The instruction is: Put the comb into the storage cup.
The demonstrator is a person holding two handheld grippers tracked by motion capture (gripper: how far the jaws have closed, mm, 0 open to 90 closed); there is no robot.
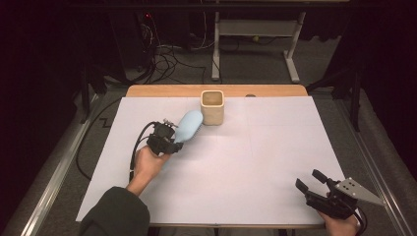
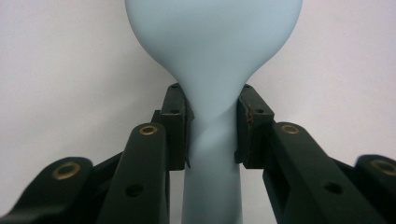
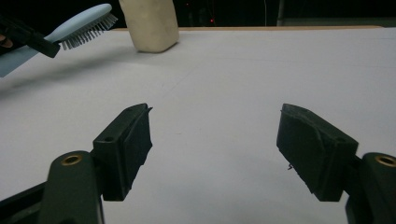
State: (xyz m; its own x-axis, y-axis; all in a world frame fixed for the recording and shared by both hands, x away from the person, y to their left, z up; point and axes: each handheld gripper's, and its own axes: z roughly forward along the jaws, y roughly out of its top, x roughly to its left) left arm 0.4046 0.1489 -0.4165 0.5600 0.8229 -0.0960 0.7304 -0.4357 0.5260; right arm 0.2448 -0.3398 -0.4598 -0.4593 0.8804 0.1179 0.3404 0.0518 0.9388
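A pale blue hairbrush is held above the white table, its head pointing toward a beige square cup at the back. My left gripper is shut on the brush's narrow neck, with both pads pressed against it. In the right gripper view the hairbrush hangs bristles down, to the left of the cup. My right gripper rests near the table's front right corner, open, with nothing between its fingers.
A white sheet covers the table, whose wooden edge shows at the back. Cables and a desk frame stand on the floor behind the table. Metal rails run along both sides.
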